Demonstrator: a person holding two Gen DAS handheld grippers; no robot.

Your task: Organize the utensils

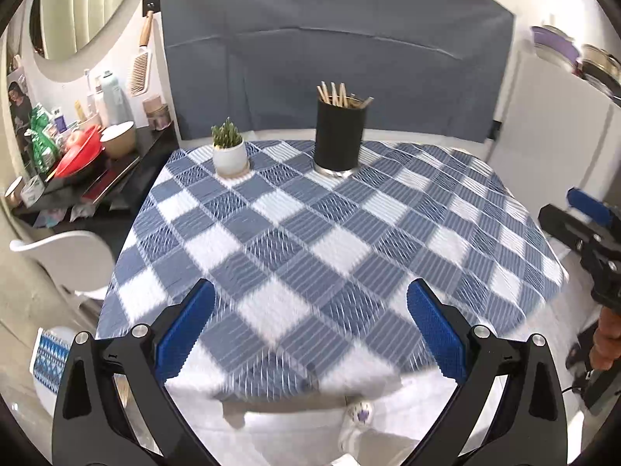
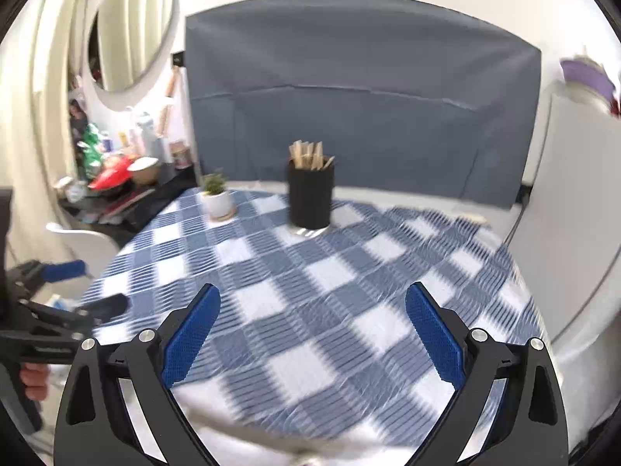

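A black cylindrical holder (image 1: 340, 136) with several wooden utensil handles (image 1: 337, 95) standing in it sits at the far side of a round table with a blue-and-white checked cloth (image 1: 310, 240). It also shows in the right wrist view (image 2: 310, 196). My left gripper (image 1: 310, 326) is open and empty, above the table's near edge. My right gripper (image 2: 312, 330) is open and empty, also above the near edge. Each gripper shows at the edge of the other's view: the right gripper (image 1: 590, 213) and the left gripper (image 2: 66, 283).
A small potted succulent (image 1: 229, 151) stands left of the holder. A cluttered black shelf (image 1: 77, 178) with a red bowl is at the left, a white chair (image 1: 73, 260) below it. A grey cloth (image 1: 330, 58) hangs behind the table.
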